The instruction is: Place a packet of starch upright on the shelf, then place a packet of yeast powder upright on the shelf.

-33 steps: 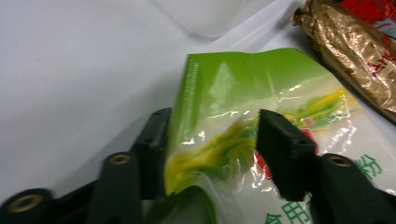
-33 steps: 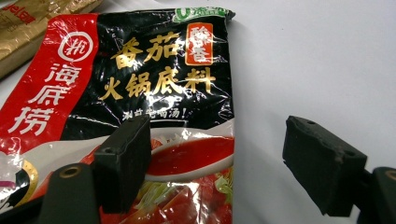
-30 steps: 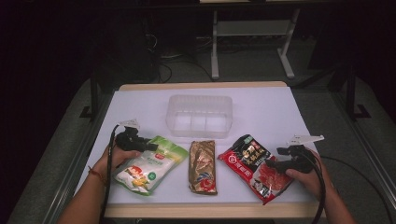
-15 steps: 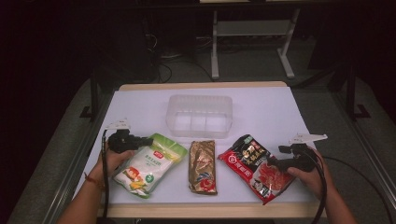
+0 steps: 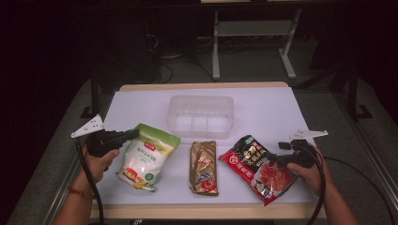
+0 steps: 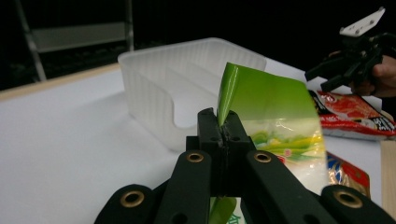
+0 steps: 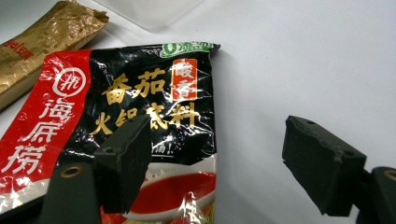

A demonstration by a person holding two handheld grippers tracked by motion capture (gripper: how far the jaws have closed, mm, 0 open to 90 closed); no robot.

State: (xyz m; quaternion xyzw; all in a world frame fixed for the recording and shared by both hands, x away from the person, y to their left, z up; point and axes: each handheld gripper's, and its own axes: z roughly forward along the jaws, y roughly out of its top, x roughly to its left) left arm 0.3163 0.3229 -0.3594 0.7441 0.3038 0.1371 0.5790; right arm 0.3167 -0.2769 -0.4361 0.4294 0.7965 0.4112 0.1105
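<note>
The left tongs (image 6: 225,122) have just clamped down and now pinch the top edge of the green bag (image 5: 146,157), and in the left gripper view the bag's lower half is cut off behind the black jaws, so only the curled green flap and a bit of the printed front show. From above, that bag sits at the left of the surface (image 5: 263,112), its top corner lifted at the tongs while the rest looks to lie flat, though I can't tell exactly how much is off the sheet. The right tongs (image 7: 224,163) stand wide, held over the right edge of the red bag (image 7: 116,116) with one jaw above the pack and the other over bare white; whether that jaw touches the pack is hard to say. The red bag's bottom runs out of frame there. The gold pouch (image 5: 203,166) lies between the two bags, the clear bin (image 5: 201,115) behind it. The surface is a white sheet on a pale wooden top, and the room around is very dark, with just a white frame (image 5: 253,33) and some cables on the floor.
</note>
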